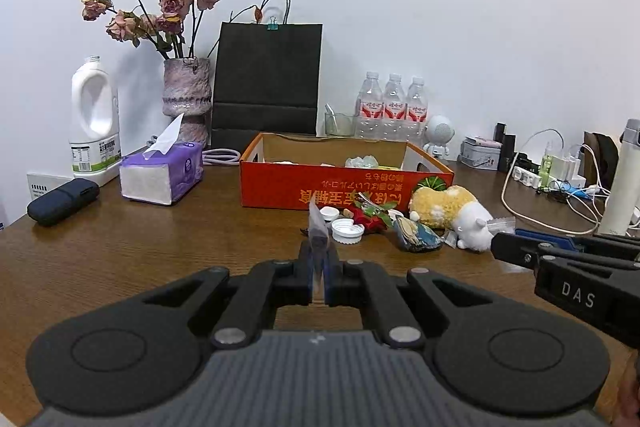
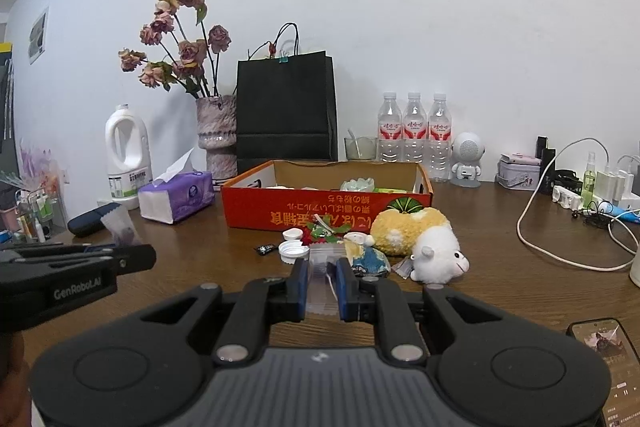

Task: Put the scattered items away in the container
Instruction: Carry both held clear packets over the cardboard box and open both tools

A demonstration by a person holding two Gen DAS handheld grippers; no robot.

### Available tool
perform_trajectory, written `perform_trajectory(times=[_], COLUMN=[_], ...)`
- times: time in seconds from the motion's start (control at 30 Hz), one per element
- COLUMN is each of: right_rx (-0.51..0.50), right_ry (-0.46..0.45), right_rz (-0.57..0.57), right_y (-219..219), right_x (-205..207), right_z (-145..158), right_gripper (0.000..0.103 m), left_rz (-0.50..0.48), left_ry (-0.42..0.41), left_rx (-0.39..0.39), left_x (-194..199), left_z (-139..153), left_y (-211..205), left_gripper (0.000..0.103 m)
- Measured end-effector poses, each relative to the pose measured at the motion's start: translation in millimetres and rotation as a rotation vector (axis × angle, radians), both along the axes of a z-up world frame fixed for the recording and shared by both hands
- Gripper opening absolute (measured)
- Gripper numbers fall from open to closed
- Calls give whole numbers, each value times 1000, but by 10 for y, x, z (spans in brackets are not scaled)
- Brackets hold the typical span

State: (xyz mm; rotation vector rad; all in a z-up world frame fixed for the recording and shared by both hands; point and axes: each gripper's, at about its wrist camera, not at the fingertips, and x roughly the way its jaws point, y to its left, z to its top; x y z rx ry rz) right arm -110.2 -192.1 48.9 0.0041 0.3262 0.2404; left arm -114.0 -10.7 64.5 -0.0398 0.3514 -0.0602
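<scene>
Both grippers carry small clear plastic bags toward the orange cardboard box.

Nearest the lens in the left wrist view, the left gripper is clenched on a small clear zip bag with something dark inside, standing upright between its pads at lower centre. In the right wrist view, the right gripper grasps a flatter clear plastic bag between its blue pads. The orange cardboard box sits mid-frame on the wooden table, already holding a few things. Just in front of it lie white bottle caps, a red artificial flower, a blue-patterned pouch and a plush sheep. The step looks like carrying: next, each gripper should reach over the box's near wall and release above its open interior, clearing the clutter in front.
</scene>
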Motion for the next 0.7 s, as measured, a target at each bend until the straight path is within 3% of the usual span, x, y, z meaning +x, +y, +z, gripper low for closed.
perform_trajectory(times=[0.23,0.53,0.6,0.7], right_rx=[2,56,80,98], right_ry=[-18,-8,19,96], right_rz=[-17,-47,-31,-3], right_y=[-16,-134,-191,-278], right_x=[467,1637,1961,2589], right_z=[171,453,552,771], right_gripper=[14,14,14,14], left_rz=[-8,-19,-33,-60], left_ry=[-35,-15,6,116], left_rx=[3,-3,16,15], left_x=[596,1822,2148,2821], left_z=[145,357,448,582], left_y=[41,99,101,145], left_gripper=[5,5,5,5])
